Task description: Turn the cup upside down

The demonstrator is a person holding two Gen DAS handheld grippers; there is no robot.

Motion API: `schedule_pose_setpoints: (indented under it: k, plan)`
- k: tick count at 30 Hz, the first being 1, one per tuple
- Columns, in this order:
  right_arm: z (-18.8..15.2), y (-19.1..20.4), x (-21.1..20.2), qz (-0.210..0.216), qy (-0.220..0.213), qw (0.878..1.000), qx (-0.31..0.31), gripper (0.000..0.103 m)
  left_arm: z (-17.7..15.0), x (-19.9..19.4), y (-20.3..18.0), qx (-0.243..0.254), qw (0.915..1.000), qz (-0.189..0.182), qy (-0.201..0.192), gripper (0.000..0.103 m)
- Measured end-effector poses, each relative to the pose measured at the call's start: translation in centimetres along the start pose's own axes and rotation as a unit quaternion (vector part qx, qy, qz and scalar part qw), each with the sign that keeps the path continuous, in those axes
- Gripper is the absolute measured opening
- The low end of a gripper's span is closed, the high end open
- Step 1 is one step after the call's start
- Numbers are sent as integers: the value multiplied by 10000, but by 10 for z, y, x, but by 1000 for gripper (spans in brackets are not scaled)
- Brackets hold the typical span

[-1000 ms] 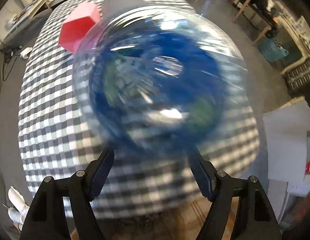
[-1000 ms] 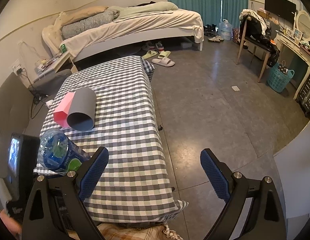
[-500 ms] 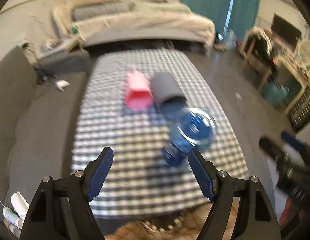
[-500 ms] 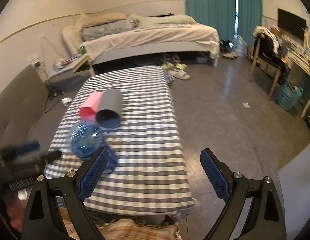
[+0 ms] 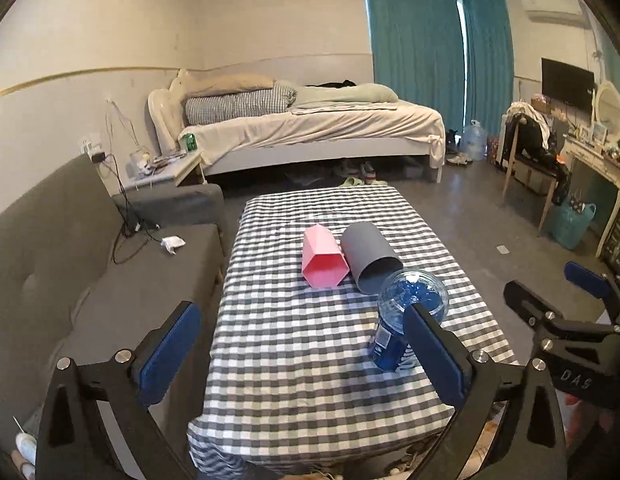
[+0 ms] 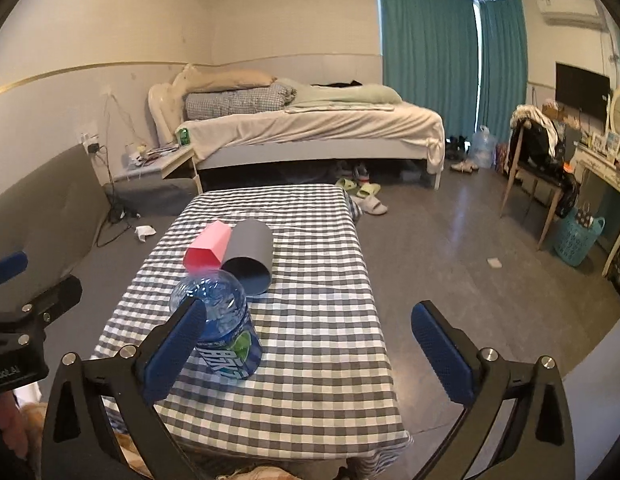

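From the left wrist, the left tongs [image 5: 298,350] are seen wide open and empty above the checked worktop [image 5: 294,364], where one clear blue cup [image 5: 406,316] stands inverted beside two tipped cups, pink [image 5: 324,258] and grey [image 5: 370,256]. From the right wrist, the right tongs [image 6: 310,354] are likewise spread, holding nothing.

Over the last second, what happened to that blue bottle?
The left hand-held gripper let go of the blue bottle, leaving it standing inverted on the checked table, then pulled back, open. The pink cup and grey cup stayed lying side by side.
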State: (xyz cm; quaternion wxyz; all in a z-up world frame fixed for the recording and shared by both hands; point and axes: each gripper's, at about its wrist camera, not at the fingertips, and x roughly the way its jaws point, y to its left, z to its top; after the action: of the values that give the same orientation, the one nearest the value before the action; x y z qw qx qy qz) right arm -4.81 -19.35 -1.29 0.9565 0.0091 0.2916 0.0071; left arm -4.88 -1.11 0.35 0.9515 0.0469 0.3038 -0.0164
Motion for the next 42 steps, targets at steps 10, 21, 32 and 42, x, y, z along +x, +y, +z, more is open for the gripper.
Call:
schedule_pose_setpoints:
  k: [10, 21, 32, 42]
  plan:
    - [-1, 3, -2, 82, -39, 10000, -24, 103, 0, 8, 5, -185, 9997, 97, 116, 103]
    - [-3, 3, 1, 111, 18, 9999, 19, 103, -2, 18, 4, -191, 9994, 46, 277, 103]
    - [-4, 3, 3, 118, 38, 9999, 40, 103, -2, 19, 4, -190, 9994, 46, 289, 103]
    - [-4, 1, 2, 114, 24, 9999, 77, 103, -2, 19, 4, -184, 9994, 47, 292, 103]
